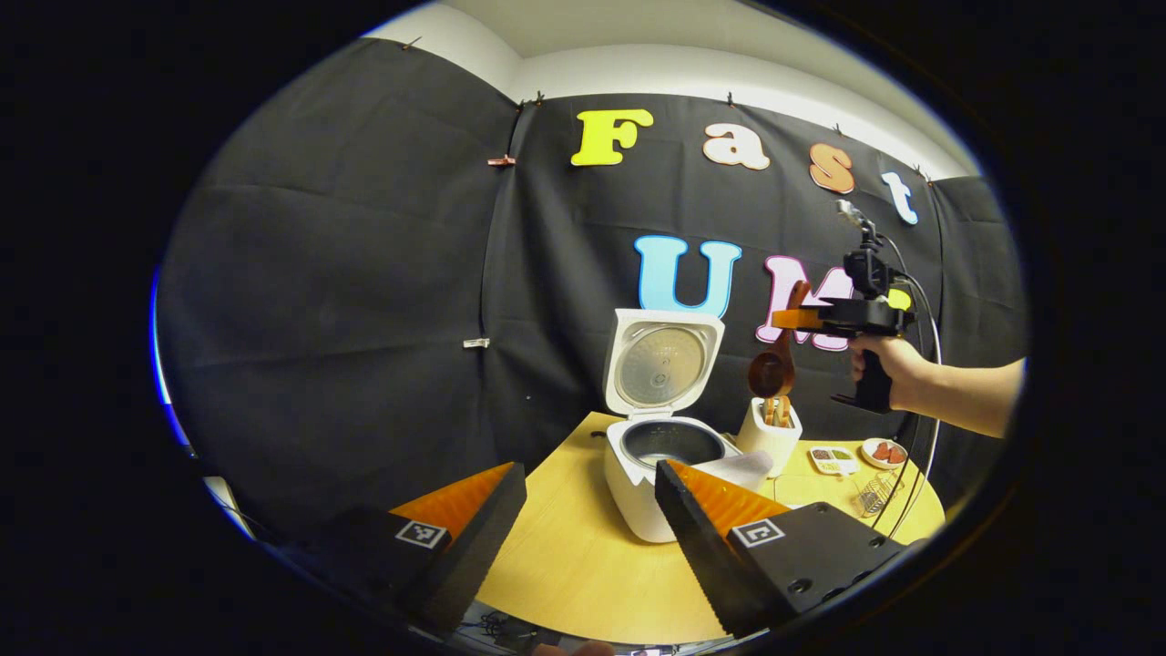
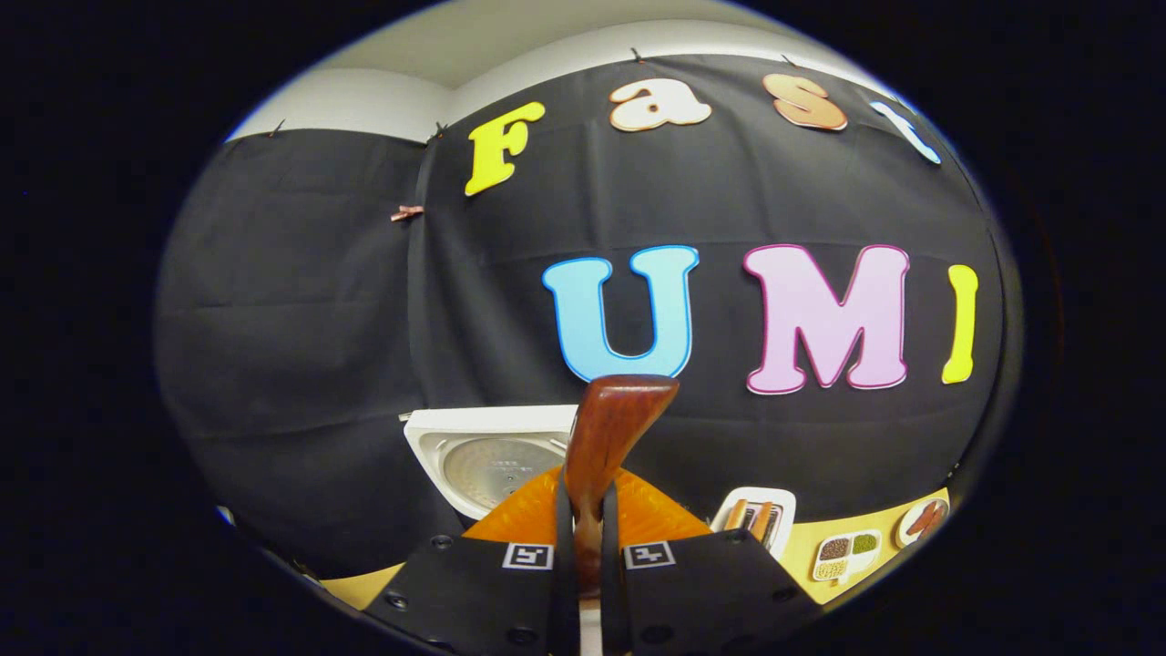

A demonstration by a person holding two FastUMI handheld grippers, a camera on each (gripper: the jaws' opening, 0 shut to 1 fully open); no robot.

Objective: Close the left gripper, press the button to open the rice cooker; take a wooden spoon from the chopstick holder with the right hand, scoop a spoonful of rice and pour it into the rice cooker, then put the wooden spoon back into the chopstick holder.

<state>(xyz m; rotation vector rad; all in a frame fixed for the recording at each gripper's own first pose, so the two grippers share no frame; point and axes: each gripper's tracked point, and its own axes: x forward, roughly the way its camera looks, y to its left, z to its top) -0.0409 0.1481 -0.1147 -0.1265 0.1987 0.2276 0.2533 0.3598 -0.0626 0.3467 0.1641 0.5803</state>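
While my right gripper [image 2: 583, 538] clenches the spoon [image 2: 606, 437] at centre frame, my left gripper [image 1: 590, 519] fingers sit released below the open cooker [image 1: 660, 437].

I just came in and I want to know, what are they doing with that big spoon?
A person is working with two grippers. The right gripper has its fingers shut on the handle of a wooden spoon and holds it in the air, just above the white chopstick holder. The rice cooker on the yellow table already stands open, lid up. The left gripper is open and holds nothing, on the near side of the cooker. Whether there is rice in the spoon cannot be told.
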